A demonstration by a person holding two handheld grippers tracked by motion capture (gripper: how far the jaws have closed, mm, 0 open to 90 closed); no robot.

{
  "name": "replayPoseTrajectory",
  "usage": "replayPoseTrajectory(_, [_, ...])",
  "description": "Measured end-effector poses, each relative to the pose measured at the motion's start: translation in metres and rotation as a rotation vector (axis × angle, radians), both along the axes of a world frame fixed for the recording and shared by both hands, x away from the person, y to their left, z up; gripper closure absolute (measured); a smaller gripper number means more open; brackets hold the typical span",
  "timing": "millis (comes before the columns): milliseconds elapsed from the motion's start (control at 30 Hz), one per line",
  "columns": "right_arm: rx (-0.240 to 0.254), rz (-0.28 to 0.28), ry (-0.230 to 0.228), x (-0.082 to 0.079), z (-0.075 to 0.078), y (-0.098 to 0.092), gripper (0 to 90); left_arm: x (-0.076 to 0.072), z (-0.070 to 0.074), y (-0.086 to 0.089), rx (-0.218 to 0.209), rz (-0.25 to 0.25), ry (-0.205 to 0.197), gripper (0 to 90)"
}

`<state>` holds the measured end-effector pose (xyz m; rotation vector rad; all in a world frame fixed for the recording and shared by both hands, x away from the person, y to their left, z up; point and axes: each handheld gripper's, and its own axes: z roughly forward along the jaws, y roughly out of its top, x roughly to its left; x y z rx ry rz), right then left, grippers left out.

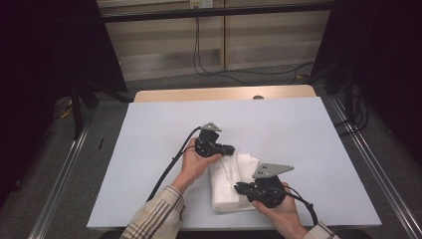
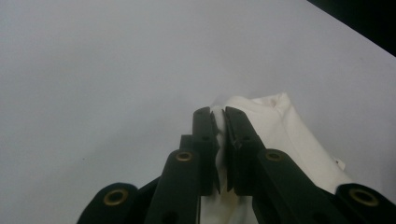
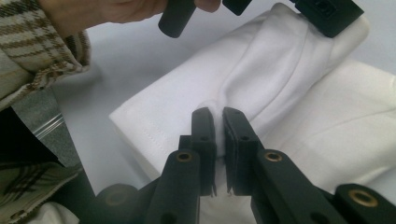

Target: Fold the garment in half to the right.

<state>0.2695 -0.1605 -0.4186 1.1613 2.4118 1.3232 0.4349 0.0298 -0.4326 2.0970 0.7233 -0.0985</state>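
High view had the folded white cloth point(image 1: 230, 181) lying on the white sheet point(image 1: 149, 149) that covered the tabletop point(image 1: 224, 93), toward the near edge at about six o'clock from the sheet's middle. I had the left tongs point(image 1: 230, 148) at the cloth's far end, around twelve o'clock of it, and the right tongs point(image 1: 239, 188) at its near end, around five o'clock.

Left gripper view showed me those jaws drawn nearly together with a thin fold of the cloth point(image 2: 275, 126) pinched between the pads, the rest of it trailing off toward four o'clock.

Right gripper view showed my other jaws just as close, clamped on a raised ridge of the cloth point(image 3: 299, 93) at the middle of the frame. My left hand point(image 3: 116, 10) and plaid sleeve point(image 3: 37, 42) sat at eleven o'clock there, beyond the cloth.
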Motion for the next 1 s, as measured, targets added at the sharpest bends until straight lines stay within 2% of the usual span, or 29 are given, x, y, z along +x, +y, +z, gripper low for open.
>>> replayPoseTrajectory(167, [-0.021, 0.009, 0.017, 0.002, -0.003, -0.001, 83.4, 0.002, -0.005, -0.003, 0.010, -0.012, 0.012, 82.8])
replayPoseTrajectory(267, [-0.023, 0.004, 0.021, 0.002, -0.004, -0.003, 82.8, 0.003, -0.006, -0.005, 0.002, -0.005, 0.024, 82.1])
replayPoseTrajectory(500, [-0.035, -0.002, 0.030, 0.000, -0.006, -0.005, 80.6, 0.001, 0.001, -0.008, 0.020, -0.016, 0.013, 80.0])
replayPoseTrajectory(600, [-0.027, -0.008, 0.037, -0.001, -0.006, -0.009, 81.8, 0.001, 0.001, -0.009, 0.007, -0.024, 0.009, 79.3])
replayPoseTrajectory(667, [-0.019, -0.012, 0.041, -0.002, -0.007, -0.012, 81.5, 0.001, 0.002, -0.011, 0.018, -0.030, 0.007, 79.3])
replayPoseTrajectory(867, [-0.015, -0.029, 0.044, -0.005, -0.008, -0.017, 80.1, 0.001, 0.004, -0.014, -0.005, -0.026, 0.002, 76.8])
replayPoseTrajectory(1000, [-0.014, -0.030, 0.045, -0.006, -0.008, -0.019, 77.7, 0.000, 0.007, -0.018, -0.039, -0.030, -0.009, 76.1])
